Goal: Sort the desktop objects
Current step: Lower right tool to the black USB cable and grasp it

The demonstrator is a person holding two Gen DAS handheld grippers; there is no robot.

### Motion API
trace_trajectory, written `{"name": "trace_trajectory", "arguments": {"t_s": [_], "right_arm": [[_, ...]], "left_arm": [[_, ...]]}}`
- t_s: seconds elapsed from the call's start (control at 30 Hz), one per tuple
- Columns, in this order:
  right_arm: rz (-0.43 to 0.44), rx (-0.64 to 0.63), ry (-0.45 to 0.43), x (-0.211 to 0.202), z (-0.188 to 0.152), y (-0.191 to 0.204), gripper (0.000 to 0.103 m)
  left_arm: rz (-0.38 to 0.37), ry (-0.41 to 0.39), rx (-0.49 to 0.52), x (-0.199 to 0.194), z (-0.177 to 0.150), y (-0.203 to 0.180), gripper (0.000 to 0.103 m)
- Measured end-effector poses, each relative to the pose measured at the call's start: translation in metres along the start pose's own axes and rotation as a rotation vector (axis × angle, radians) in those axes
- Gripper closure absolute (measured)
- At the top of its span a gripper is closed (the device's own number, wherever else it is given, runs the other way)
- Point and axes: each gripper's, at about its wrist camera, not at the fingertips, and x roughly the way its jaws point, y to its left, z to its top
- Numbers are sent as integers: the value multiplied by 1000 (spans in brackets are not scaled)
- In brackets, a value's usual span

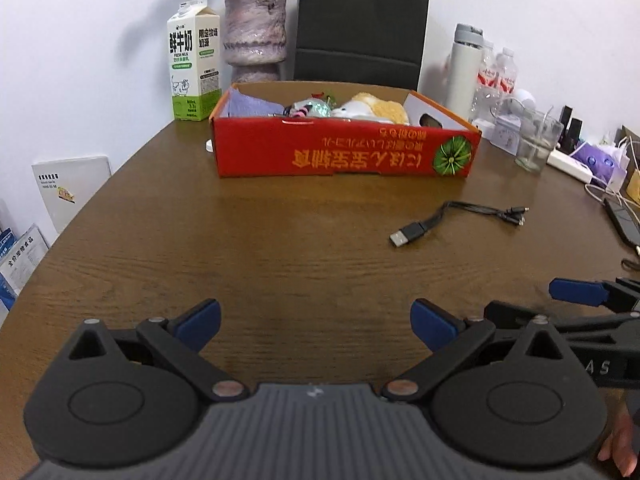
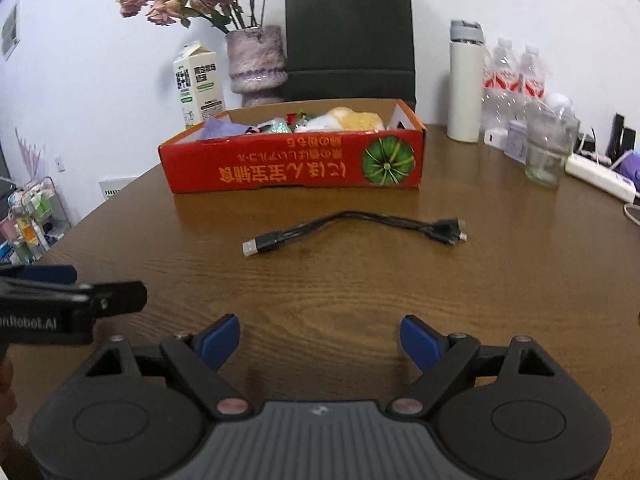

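A black USB cable (image 2: 352, 228) with a multi-plug end lies loose on the brown table, ahead of my right gripper (image 2: 320, 344); it also shows in the left wrist view (image 1: 460, 218), ahead and to the right. A red cardboard box (image 1: 344, 152) stands behind it, also in the right wrist view (image 2: 292, 168), holding a plush toy (image 2: 348, 120), a purple cloth and small items. My left gripper (image 1: 316, 322) is open and empty above bare table. My right gripper is open and empty too.
A milk carton (image 1: 194, 64), a vase of flowers (image 1: 256, 36) and a black paper bag (image 1: 360, 24) stand behind the box. A white flask (image 2: 464, 80), water bottles, a glass jar (image 2: 548, 156) and a power strip crowd the right side. The table edge curves at left.
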Motion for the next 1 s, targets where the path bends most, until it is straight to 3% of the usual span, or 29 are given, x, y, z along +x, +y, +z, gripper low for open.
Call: {"name": "trace_trajectory", "arguments": {"t_s": [0.27,0.37,0.5,0.63,0.7,0.77,0.83,1.0], "right_arm": [[17,49,-6,7,4,-2,16],[58,82,12,27,16,2,16],[46,113,21,62,42,11,18],[-9,141,10,90,62,16,37],[-65,115,-1,98,65,23,52],[-101,59,-11,101,63,29,84],[-120,14,-13,97,59,35,97],[-92,-10,-58,63,38,33,99]], "left_arm": [[31,10,-16,11,2,10,0],[38,17,-31,17,4,14,0],[37,7,-44,20,4,21,0],[39,4,-74,23,4,29,0],[43,7,-89,25,4,32,0],[44,13,-99,26,3,34,0],[42,13,-101,25,3,33,0],[37,-13,-88,16,1,32,0]]}}
